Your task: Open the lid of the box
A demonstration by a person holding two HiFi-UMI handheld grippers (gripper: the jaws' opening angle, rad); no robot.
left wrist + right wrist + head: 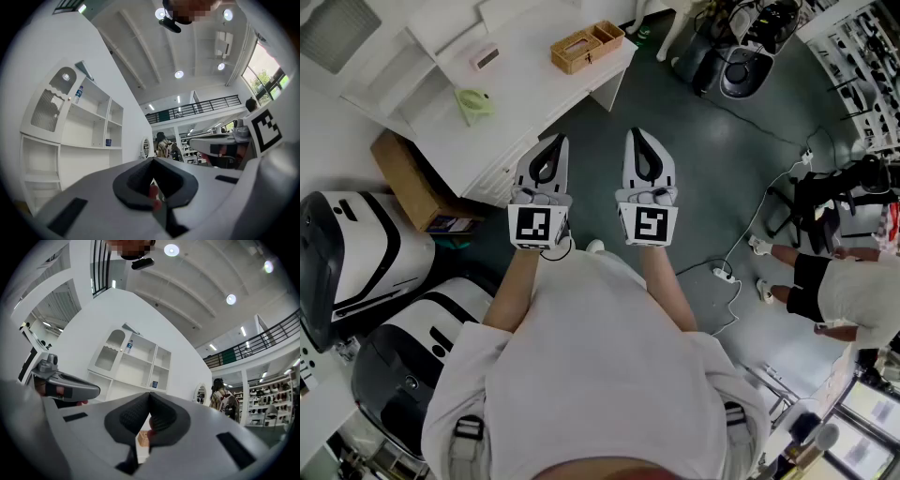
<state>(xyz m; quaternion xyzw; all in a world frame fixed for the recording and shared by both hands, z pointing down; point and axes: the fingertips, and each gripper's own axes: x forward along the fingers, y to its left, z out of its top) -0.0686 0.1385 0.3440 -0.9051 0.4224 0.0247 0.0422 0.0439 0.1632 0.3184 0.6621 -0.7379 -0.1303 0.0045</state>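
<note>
The left gripper (558, 142) and the right gripper (637, 136) are hovering side by side just ahead of the person, each with jaws pressed together on nothing, while the tan box (586, 47) is sitting farther off on the white table (534, 80).

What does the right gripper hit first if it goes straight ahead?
Way looks free near the right gripper; then likely the white shelf unit. The wicker box sits below that line; depth unclear.

The white desk (534, 89) carries a wicker box (586, 47) at its right corner and a pale green object (474, 101) near its front edge.
</note>
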